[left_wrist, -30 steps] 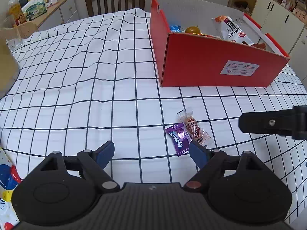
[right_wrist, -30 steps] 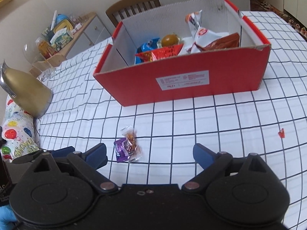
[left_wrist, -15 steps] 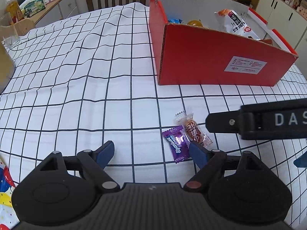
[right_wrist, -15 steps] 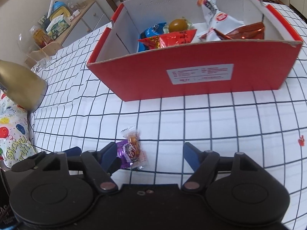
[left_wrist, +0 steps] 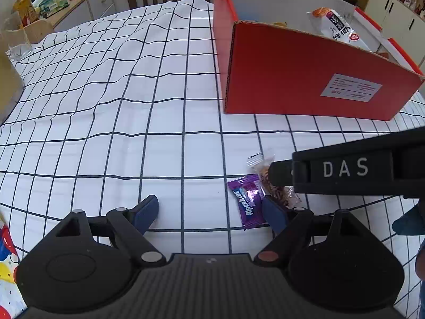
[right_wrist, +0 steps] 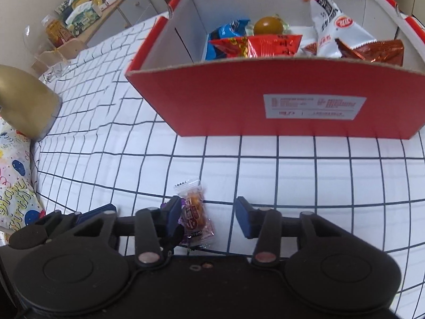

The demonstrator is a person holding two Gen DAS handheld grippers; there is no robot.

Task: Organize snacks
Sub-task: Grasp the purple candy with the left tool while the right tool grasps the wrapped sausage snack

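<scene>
Left wrist view: left gripper [left_wrist: 209, 211] low over the checked desk [left_wrist: 106, 122], jaws wide apart, nothing between them. Its right-hand pad sits just beside the purple candy [left_wrist: 248, 202], which lies flat on the cloth. A clear-wrapped brown candy [left_wrist: 265, 170] lies touching the purple one, on the side toward the red box [left_wrist: 305, 79]. The right gripper's black arm crosses over the brown candy from the right edge.

Right wrist view: right gripper [right_wrist: 205, 215] down at the desk, jaws have just been closing and stand partly apart. Brown candy [right_wrist: 195, 210] lies between them, against the left pad; right pad clear of it. Purple candy mostly hidden behind the left pad. Red box [right_wrist: 265, 101] beyond, holding snack packets [right_wrist: 326, 24].
</scene>
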